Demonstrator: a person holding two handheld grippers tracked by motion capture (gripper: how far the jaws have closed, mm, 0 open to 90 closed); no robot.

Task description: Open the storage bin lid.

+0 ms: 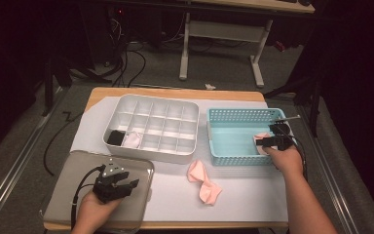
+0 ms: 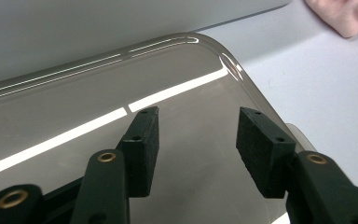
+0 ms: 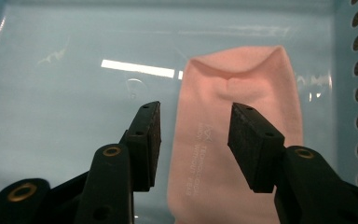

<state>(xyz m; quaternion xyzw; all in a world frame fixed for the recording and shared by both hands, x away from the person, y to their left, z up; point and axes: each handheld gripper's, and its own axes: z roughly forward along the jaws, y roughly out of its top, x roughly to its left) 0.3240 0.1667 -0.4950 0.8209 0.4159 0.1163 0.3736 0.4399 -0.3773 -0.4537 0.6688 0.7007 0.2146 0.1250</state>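
The work in hand is sorting socks out of the blue basket (image 1: pixel 233 116) at the table's right side into the white divided tray (image 1: pixel 151 109) at mid-table. The step is the reach for a pick. The right gripper (image 1: pixel 278 140) is down inside the basket by its right wall, over a pink sock (image 3: pixel 242 135) that lies flat on the basket floor (image 3: pixel 74 93). Its jaws stand wide apart with nothing gripped; the sock lies below and between the pads (image 3: pixel 249 144), apparently not yet touched.

The left gripper (image 1: pixel 119 184) hangs above the clear lid (image 1: pixel 78 195) at the table's near left corner, jaws well apart and empty; the lid's rounded corner (image 2: pixel 223 56) shows just past its pads.

The next move, as I judge it, calls for lowering the right jaws until the pads straddle the fabric, then closing on a fold, since a flat sock gives little to pinch. After that comes a lift clear of the basket wall and a carry to a free tray cell. The tray's near left cells already hold a black item (image 1: pixel 115 138) and a pale one (image 1: pixel 133 139).

A second pink sock (image 1: pixel 203 181) lies crumpled on the white sheet near the table's front edge.

Faint white lettering (image 3: pixel 204 158) runs along the sock in the basket; it is too small to read.
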